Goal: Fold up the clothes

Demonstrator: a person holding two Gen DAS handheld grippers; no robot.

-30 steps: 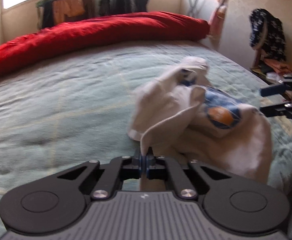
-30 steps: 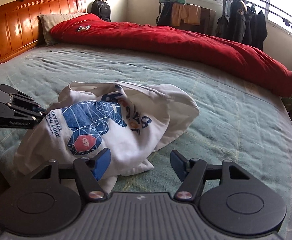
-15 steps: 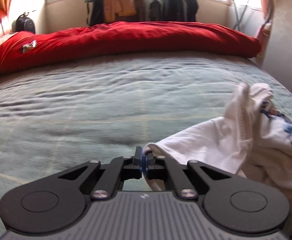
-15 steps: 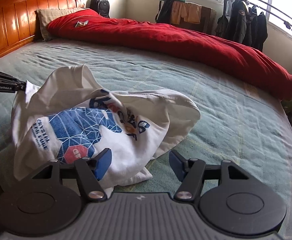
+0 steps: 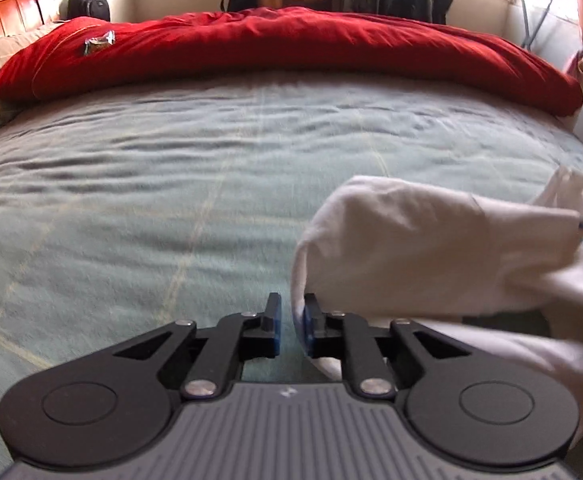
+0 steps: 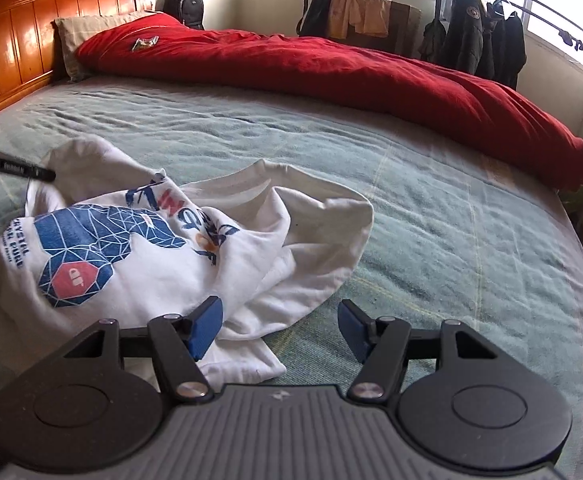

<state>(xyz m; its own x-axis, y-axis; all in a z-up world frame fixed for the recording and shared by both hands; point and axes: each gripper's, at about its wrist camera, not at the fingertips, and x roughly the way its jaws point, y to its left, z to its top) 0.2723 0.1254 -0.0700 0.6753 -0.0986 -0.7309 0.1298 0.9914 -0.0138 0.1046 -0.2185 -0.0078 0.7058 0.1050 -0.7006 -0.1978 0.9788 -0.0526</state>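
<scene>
Spreading crumpled T-shirt (image 6: 163, 256): left gripper (image 5: 291, 324) slightly parted, cloth edge between pads; right gripper (image 6: 279, 328) spread beside its hem—you pinch opposite corners.

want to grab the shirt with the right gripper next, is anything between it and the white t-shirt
Nothing visible is in the way. The right gripper has its jaws wide open right at the near edge of the white t-shirt, which lies crumpled on the green bedspread; its left finger already overlaps the cloth.

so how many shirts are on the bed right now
1: a white t-shirt with a blue graphic print, crumpled on the green bedspread at the near edge. More could be hidden inside the bundle.
</scene>
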